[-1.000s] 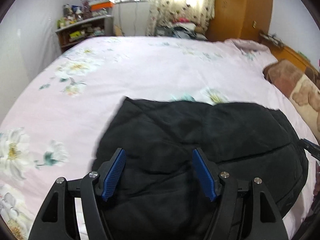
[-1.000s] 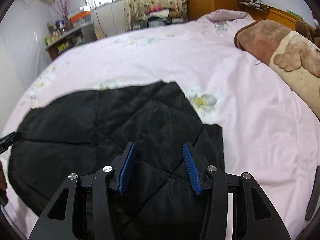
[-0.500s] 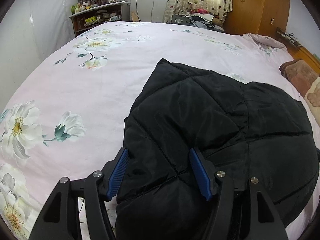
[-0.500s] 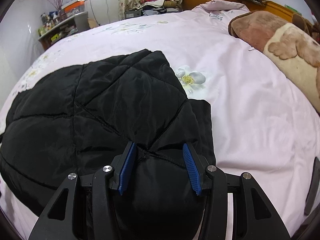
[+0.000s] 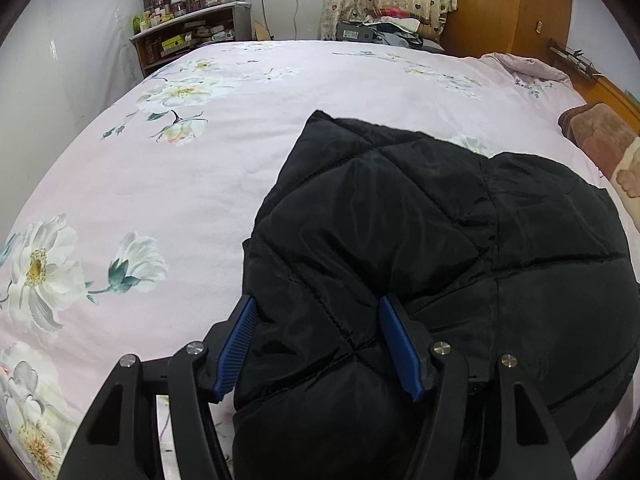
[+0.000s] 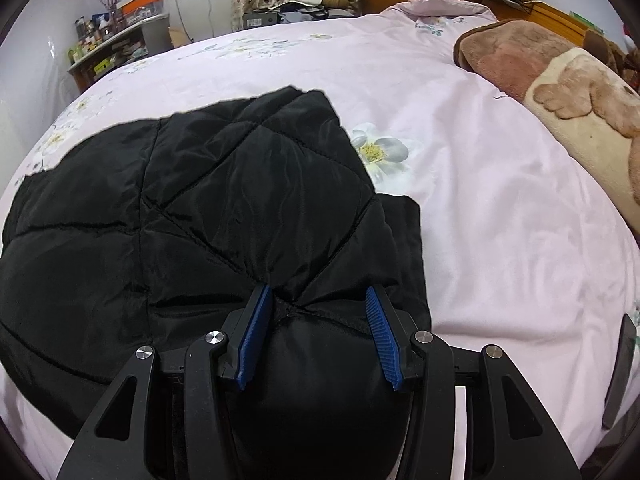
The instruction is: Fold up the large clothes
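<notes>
The left gripper (image 5: pixel 316 308) is clamped on a thick folded bulge of the black quilted jacket (image 5: pixel 420 216). Its blue pads (image 5: pixel 396 344) stand fairly wide apart, with padded fabric filling the whole space between them and pressing against both inner faces. The jaws have just been closing a little onto that fabric. The gripper points steeply downward toward the bed (image 5: pixel 200 168).

The right gripper (image 6: pixel 316 300) is likewise clenched on a rounded fold of the same jacket (image 6: pixel 240 184). Its blue pads (image 6: pixel 256 332) are moderately spread, and the bunched seam sits squeezed between them.

Location of the garment: the jacket lies on the pink floral bedcover, directly ahead of and beneath both grippers. From the left gripper it spreads forward and to the right. From the right gripper it spreads forward and to the left, so its long axis runs roughly across the line joining the two grippers. One squared end or corner points away from the grippers, toward the far side of the bed. The near edge is gathered up into both sets of jaws.

A brown plush blanket (image 6: pixel 560 80) lies well apart, to the right of the right gripper.
</notes>
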A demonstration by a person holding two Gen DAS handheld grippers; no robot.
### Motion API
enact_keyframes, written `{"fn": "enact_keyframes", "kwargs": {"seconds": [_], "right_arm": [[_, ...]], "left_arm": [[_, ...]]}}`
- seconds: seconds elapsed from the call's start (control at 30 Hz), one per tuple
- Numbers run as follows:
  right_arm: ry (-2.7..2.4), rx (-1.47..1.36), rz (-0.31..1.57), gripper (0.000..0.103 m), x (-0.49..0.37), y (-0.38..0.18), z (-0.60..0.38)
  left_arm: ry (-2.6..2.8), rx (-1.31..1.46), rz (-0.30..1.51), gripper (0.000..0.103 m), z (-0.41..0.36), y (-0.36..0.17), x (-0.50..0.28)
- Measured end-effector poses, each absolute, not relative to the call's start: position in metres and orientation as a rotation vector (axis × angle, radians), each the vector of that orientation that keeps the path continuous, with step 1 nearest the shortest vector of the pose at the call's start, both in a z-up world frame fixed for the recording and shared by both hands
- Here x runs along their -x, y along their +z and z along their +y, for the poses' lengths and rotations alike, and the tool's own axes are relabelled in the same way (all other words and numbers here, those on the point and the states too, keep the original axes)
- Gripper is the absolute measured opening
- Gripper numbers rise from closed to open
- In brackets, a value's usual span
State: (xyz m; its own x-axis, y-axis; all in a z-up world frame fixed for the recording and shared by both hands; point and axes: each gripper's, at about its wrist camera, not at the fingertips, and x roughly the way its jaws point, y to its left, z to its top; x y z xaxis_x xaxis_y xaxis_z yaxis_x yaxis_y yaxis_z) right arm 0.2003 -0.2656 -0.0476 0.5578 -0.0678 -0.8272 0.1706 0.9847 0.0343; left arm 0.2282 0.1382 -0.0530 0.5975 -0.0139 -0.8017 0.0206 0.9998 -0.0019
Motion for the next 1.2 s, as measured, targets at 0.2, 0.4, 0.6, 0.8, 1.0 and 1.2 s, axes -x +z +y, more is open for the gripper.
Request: {"fn": "enact_keyframes", "kwargs": {"seconds": [0.2, 0.4, 0.6, 0.8, 1.0, 1.2], "right_arm": [[-0.118, -0.142, 0.913, 0.049, -0.181, -0.026, -0.266], [-0.124, -0.211, 0.896, 0.05, -0.171, -0.031, -0.284], [-0.101, -0.356, 0.958, 0.058, -0.182, -0.062, -0.308], [-0.096, -0.404, 0.985, 0.074, -0.201, -0.076, -0.321], [-0.067, -0.42, 1.004, 0.076, -0.212, -0.081, -0.325], [-0.015, -0.537, 1.035, 0.076, -0.199, -0.088, -0.332]], "left_arm": [[-0.038, 0.006, 0.885, 0.065, 0.146, -0.034, -0.214], [-0.008, 0.138, 0.878, 0.066, 0.187, -0.041, -0.206], [-0.06, 0.207, 0.948, 0.068, 0.188, -0.071, -0.221], [-0.106, 0.209, 0.968, 0.075, 0.179, -0.081, -0.245], [-0.136, 0.253, 0.983, 0.084, 0.183, -0.087, -0.255], [-0.176, 0.346, 0.988, 0.084, 0.199, -0.097, -0.23]]}}
